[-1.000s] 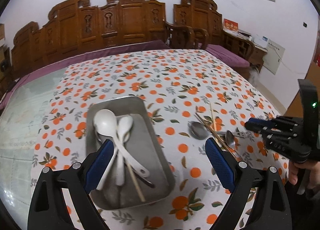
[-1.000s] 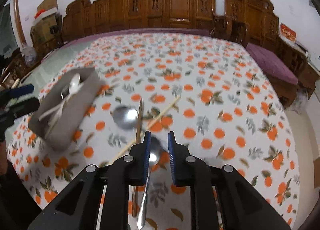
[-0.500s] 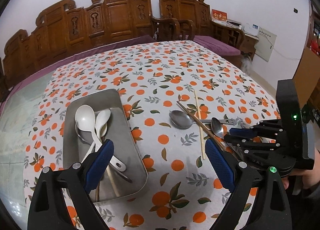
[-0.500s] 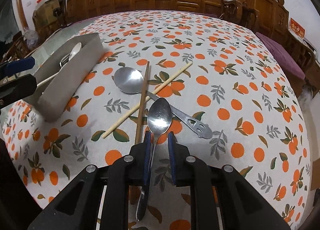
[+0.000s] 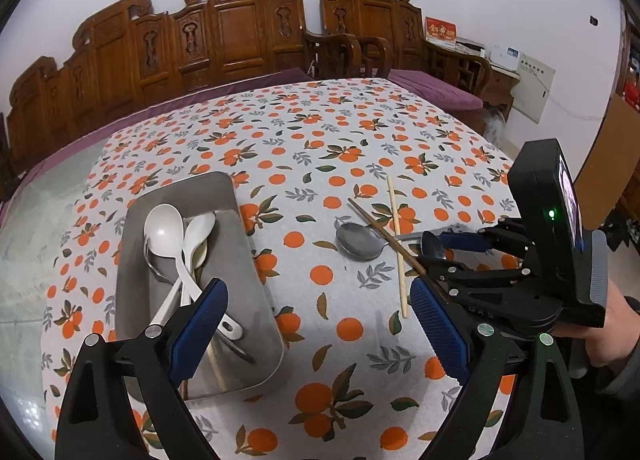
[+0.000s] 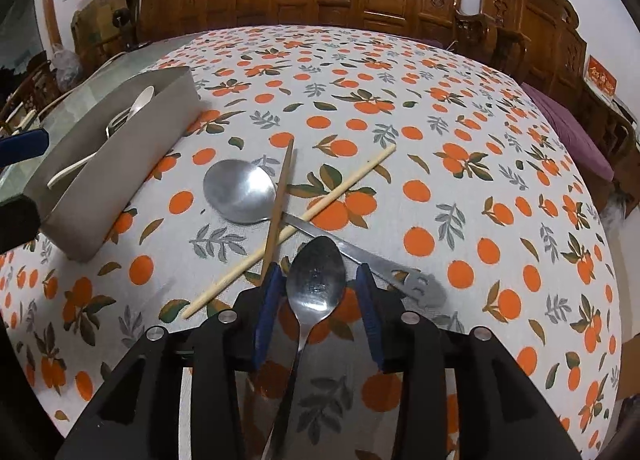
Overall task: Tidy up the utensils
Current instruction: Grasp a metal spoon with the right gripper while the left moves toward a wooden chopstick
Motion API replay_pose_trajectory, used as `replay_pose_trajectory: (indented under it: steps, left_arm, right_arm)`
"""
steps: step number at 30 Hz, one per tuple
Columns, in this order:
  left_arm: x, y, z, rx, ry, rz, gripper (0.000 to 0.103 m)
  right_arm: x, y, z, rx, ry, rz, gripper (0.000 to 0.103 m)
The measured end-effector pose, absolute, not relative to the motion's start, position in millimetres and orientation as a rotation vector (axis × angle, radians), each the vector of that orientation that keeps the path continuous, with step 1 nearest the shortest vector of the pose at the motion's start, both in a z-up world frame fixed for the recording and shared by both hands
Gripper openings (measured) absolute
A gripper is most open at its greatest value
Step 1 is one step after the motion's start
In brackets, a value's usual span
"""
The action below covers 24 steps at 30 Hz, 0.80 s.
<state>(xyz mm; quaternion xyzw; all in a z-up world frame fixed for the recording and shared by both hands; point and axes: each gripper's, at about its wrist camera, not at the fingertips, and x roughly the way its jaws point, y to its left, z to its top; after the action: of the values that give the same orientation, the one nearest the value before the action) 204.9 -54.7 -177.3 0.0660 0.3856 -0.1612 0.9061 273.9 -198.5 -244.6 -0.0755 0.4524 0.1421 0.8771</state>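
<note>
A metal tray holds two white spoons, a metal utensil and a chopstick. On the cloth lie a large metal spoon, a brown chopstick and a pale chopstick, all crossing. A smaller metal spoon lies between the pads of my right gripper, which is open around its bowl and low over the cloth. My left gripper is open and empty, above the tray's near right corner.
The table has an orange-print cloth. Carved wooden chairs stand along the far side, with a purple cushion at the right. A glass tabletop edge shows to the left of the cloth.
My right gripper has opened from nearly shut and come lower, with the small spoon now lying between its spread pads. The left view has shifted a little to the right.
</note>
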Motion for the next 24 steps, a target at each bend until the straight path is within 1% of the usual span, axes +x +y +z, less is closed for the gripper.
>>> replay_pose_trajectory:
  steps: [2, 3, 9, 12, 20, 21, 23, 24]
  left_arm:
    - [204.3, -57.4, -178.8, 0.138, 0.797, -0.326, 0.089]
    - [203.9, -58.7, -179.2, 0.139, 0.797, -0.323, 0.089]
    - [202.1, -70.5, -180.7, 0.156, 0.798, -0.308, 0.089]
    - [203.2, -78.9, -186.0, 0.156, 0.817, -0.309, 0.089]
    - [220.9, -105.0, -204.7, 0.074, 0.893, -0.317, 0.071]
    - [222.6, -108.5, -205.6, 0.071, 0.896, -0.32, 0.066]
    - [226.5, -116.5, -207.6, 0.06, 0.907, -0.329, 0.062]
    - [227.8, -119.7, -208.1, 0.056, 0.911, -0.335, 0.057]
  right_arm:
    - [274.8, -197.9, -244.9, -0.16, 0.943, 0.302, 0.04]
    - [275.0, -198.0, -244.6, -0.162, 0.944, 0.312, 0.031]
    - [275.0, -208.6, -241.2, -0.135, 0.966, 0.331, 0.031]
    - [271.6, -223.0, -230.9, -0.115, 0.939, 0.322, 0.031]
    - [275.3, -258.0, -218.7, -0.087, 0.897, 0.248, 0.031]
    - [275.8, -261.0, -218.1, -0.082, 0.896, 0.242, 0.031]
    - [276.8, -265.4, -217.4, -0.074, 0.893, 0.233, 0.031]
    - [277.1, -267.1, -216.5, -0.072, 0.89, 0.23, 0.031]
